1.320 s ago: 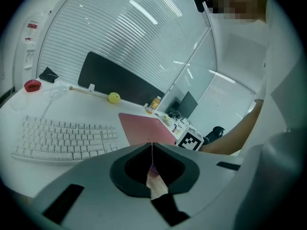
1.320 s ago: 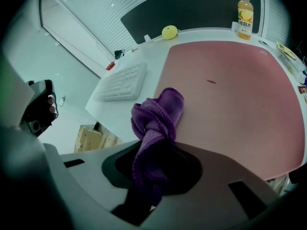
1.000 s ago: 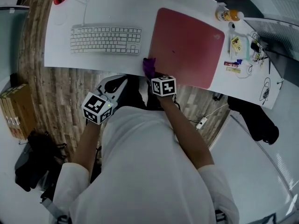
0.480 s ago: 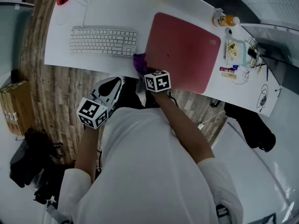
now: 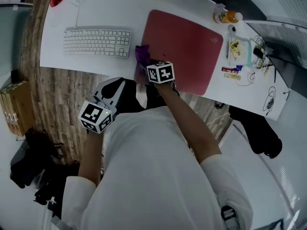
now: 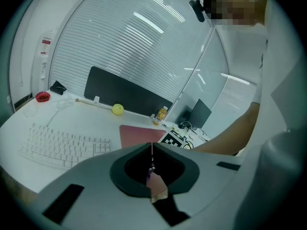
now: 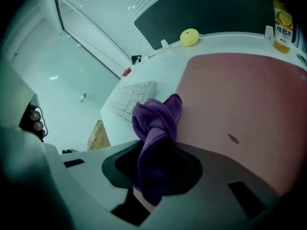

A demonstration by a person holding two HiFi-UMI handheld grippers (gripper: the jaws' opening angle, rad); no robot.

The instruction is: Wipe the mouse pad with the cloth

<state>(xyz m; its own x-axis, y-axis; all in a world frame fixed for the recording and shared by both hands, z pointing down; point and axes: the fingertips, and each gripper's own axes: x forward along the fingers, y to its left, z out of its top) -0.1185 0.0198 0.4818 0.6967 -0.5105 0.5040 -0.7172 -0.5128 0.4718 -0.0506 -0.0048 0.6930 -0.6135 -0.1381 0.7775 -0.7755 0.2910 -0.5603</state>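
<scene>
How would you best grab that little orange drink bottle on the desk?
Likely round its straight body, coming level from the near edge of the white desk: the small orange drink bottle stands upright, with a dark panel behind it.

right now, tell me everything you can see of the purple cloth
The cloth is purple, soft and fuzzy like microfibre, bunched into a twisted wad. The right gripper is shut on it, with a bundle sticking out past the jaws. It is at the left edge of the red mouse pad, on the keyboard side. Whether it presses on the pad is unclear.
</scene>
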